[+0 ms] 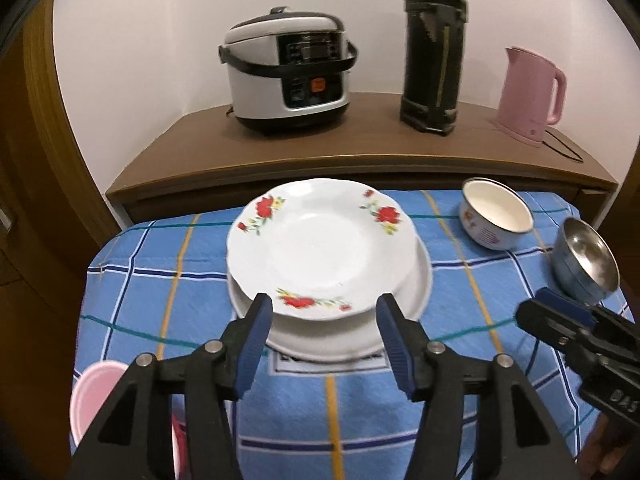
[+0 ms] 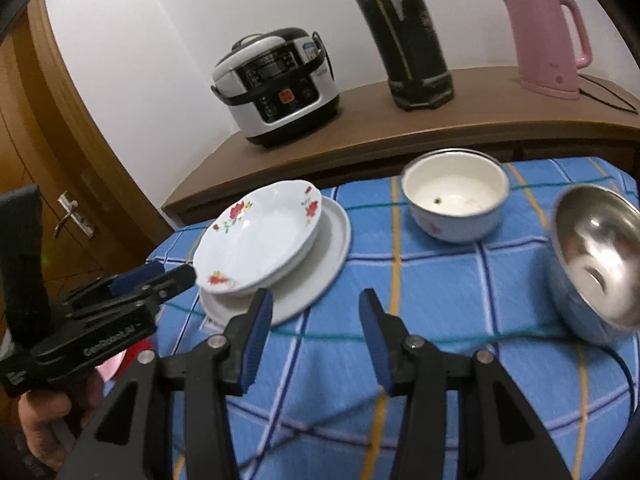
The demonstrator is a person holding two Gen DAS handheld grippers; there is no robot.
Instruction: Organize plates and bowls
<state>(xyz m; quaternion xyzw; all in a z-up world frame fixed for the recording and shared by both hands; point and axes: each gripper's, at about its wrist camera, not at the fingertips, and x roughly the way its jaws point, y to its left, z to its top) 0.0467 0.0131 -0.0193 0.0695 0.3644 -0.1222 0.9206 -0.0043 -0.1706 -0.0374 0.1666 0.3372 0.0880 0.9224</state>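
Released jaws of both grippers [image 1: 324, 312] [image 2: 316, 308]; floral plate [image 1: 320, 244] sits in white plate [image 1: 420, 300].

My jaws are matt black plastic with ribbed blue pads. At twelve o'clock sits a glossy glazed flowered plate [image 1: 320, 244]; at two o'clock, a shiny steel bowl [image 1: 586, 258]. Woven checked cloth [image 1: 400, 420] covers my desk; the cabinet [image 1: 320, 140] beyond is smooth brown wood.
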